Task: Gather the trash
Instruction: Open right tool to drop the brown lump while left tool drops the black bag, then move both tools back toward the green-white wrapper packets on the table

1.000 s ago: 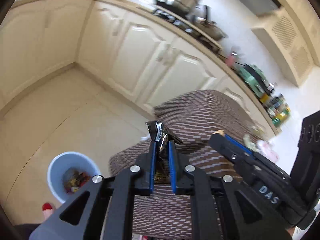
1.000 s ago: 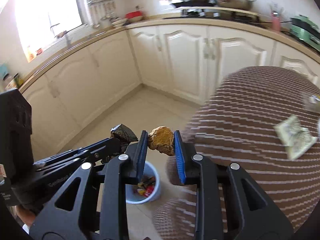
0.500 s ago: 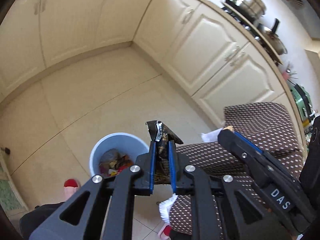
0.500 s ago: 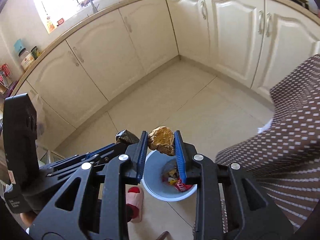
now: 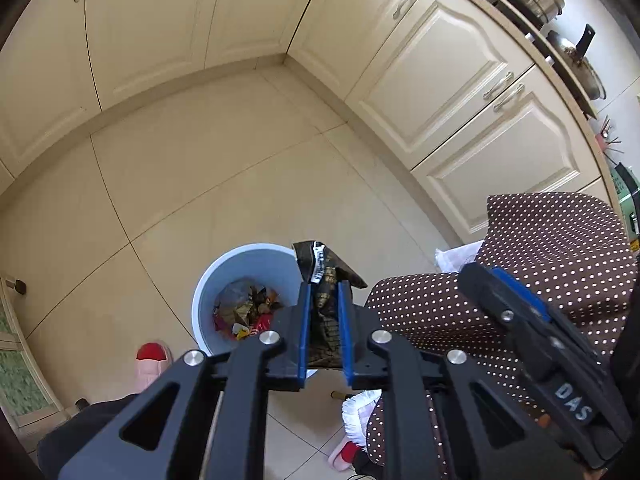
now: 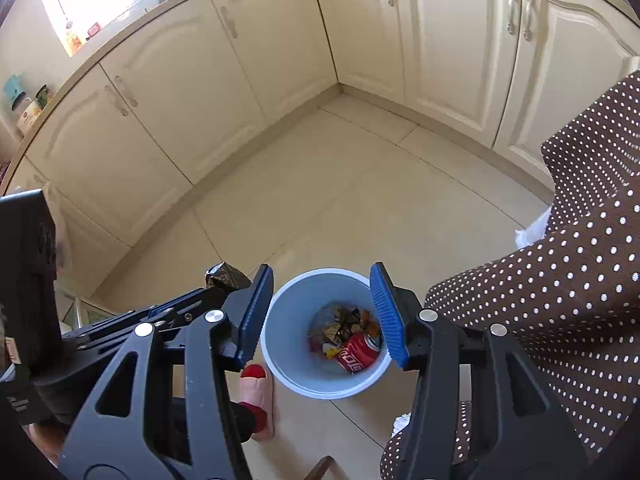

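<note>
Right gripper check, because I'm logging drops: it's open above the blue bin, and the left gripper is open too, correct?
Not quite. The right gripper is open above the blue bin, but the left gripper is shut on a dark wrapper, as the left wrist view shows.

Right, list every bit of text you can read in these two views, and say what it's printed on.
"DAS": white letters on the right gripper's black body, left wrist view.
Red can in the blue bin: white lettering, too small to read.
Dark wrapper held in the left gripper: gold print, unreadable.
Jar labels on the counter: blurred.
Label on the left gripper's body: unreadable.
</note>
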Demonstrator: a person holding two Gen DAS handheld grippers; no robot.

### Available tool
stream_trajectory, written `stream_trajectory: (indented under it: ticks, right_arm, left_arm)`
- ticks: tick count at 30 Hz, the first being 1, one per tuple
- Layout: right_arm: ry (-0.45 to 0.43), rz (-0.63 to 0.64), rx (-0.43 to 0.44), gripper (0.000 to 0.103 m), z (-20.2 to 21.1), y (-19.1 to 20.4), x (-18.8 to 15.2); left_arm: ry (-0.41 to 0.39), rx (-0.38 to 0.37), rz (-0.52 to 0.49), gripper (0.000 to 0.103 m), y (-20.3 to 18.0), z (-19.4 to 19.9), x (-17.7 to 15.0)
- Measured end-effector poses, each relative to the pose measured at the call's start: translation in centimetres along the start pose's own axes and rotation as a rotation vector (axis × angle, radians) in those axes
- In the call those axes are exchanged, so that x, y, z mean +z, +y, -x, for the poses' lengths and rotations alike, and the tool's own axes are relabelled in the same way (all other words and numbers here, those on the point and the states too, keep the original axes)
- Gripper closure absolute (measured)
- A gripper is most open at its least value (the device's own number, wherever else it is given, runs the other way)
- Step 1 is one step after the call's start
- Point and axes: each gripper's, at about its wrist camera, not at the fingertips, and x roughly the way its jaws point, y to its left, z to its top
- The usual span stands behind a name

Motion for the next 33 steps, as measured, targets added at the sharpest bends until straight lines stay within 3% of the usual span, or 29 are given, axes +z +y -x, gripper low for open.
stream_trajectory:
  ticks: [11, 16, 22, 33]
  right_arm:
    - [-0.001, -0.002, 0.005, 0.051, 0.3, 0.0, -0.1]
    - [-0.005, -0.002, 0.003, 0.051, 0.5, 0.2, 0.0]
    - [-0.009, -0.002, 0.004, 0.051, 0.9, 0.2, 0.0]
    - [-0.089, -0.002, -0.004, 0.051, 5.8, -0.2, 0.3]
  left_arm:
    - [-0.009, 0.002, -0.009, 0.088, -0.9, -0.2, 0.4]
    - [-0.034, 0.012, -0.007, 0.076, -1.1, 0.3, 0.6]
    - [-0.038, 0.007, 0.001, 0.074, -1.2, 1.1, 0.6]
    - [-0.107, -0.030, -0.064, 0.073, -4.8, 6.1, -0.1]
